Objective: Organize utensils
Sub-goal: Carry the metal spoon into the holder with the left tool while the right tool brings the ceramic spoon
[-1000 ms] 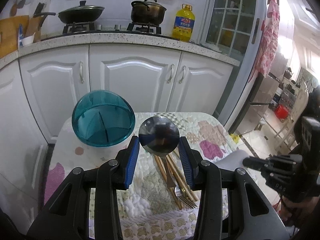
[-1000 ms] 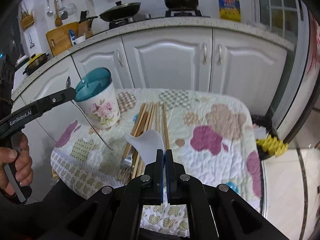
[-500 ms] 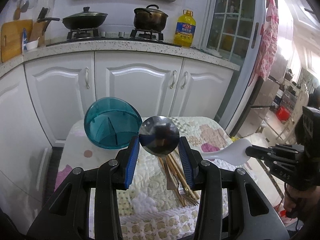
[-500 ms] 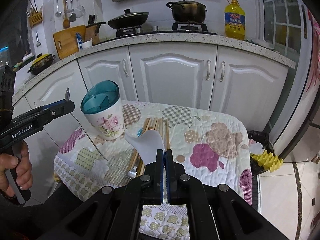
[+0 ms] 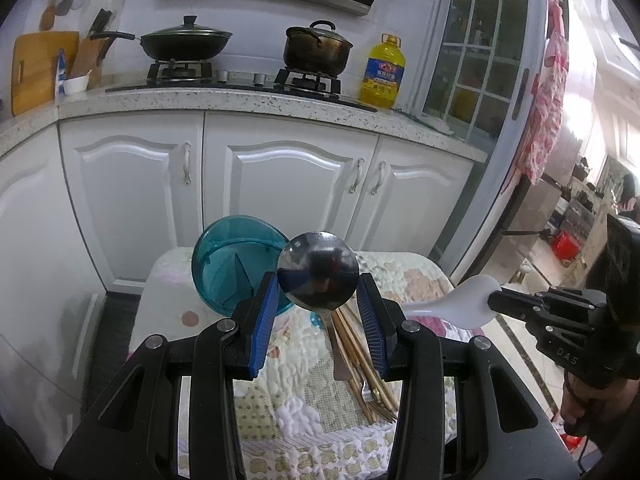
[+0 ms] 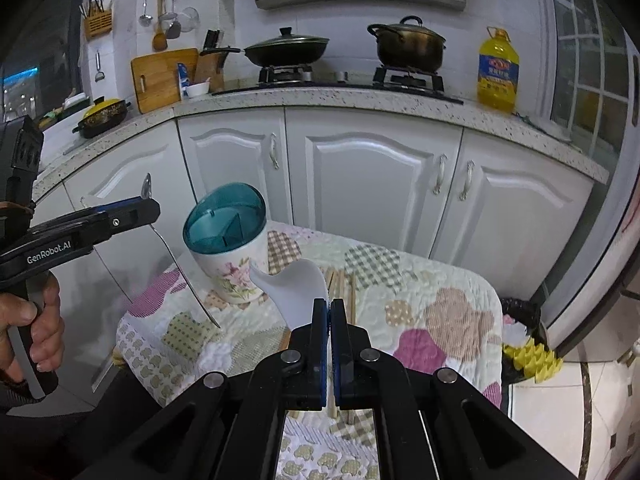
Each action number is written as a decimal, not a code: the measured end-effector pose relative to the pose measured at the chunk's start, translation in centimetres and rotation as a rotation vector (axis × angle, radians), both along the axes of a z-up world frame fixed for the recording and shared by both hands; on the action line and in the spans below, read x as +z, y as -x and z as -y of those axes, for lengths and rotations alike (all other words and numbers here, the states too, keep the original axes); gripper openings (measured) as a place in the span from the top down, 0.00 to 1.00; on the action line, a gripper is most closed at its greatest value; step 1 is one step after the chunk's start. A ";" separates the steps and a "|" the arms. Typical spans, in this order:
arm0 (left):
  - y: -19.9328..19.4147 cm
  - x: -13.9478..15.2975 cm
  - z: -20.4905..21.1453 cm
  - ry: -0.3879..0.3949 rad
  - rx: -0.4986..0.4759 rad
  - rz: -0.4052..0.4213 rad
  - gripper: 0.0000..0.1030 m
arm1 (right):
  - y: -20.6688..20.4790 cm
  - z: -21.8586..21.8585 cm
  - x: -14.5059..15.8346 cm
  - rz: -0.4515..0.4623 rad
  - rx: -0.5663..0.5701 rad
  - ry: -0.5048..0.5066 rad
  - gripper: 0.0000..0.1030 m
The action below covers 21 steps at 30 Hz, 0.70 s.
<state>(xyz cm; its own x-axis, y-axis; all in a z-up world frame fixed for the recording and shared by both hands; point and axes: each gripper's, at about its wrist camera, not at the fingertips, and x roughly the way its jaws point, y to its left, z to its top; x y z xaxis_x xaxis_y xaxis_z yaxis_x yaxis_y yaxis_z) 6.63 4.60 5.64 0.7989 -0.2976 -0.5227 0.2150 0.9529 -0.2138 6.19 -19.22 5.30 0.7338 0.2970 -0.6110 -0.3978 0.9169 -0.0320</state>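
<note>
Utensils loose: chopsticks [image 5: 362, 350], a fork [image 5: 370, 394] and a flat metal handle lie bunched on the quilted cloth, just beside the holder.
Utensil holder: floral cup with a teal divided insert [image 6: 225, 226], upright near the left rear of the desk [image 6: 452, 292].
Metal spoon [image 5: 318, 274]: bowl set between the blue pads of the left gripper [image 5: 318, 304], back of the bowl facing the camera; in the right wrist view its handle hangs down and clear of the cloth.
Left jaws: partly apart, closed on the spoon bowl, both pads against its edges.
White ceramic spoon [image 6: 294, 286]: handle pinched in the right gripper [image 6: 329, 312], bowl forward and above the chopsticks.
Right jaws: fully together on the thin white handle.
Hand: a person's hand [image 6: 34, 334] grips the left tool's handle, seen at the left edge of the right wrist view.
Change, left wrist view: a second ago the white spoon was out of sight; it now shows at right, raised beside the metal spoon.
Change, both views: holder and cloth sit lower in frame, more of the stove, pots and range hood showing than before.
Grips: unchanged on both spoons.
</note>
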 end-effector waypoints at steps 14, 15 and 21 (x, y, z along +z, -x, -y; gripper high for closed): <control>-1.1 2.7 -0.7 -0.032 0.022 0.016 0.62 | -2.1 -0.6 2.1 0.013 0.043 0.065 0.99; -1.1 2.9 -0.9 -0.035 0.023 0.020 0.62 | -2.2 -0.7 2.2 0.016 0.046 0.072 0.99; -2.2 4.6 -2.4 -0.033 0.033 0.045 0.62 | -3.5 -1.6 3.4 0.030 0.072 0.101 0.99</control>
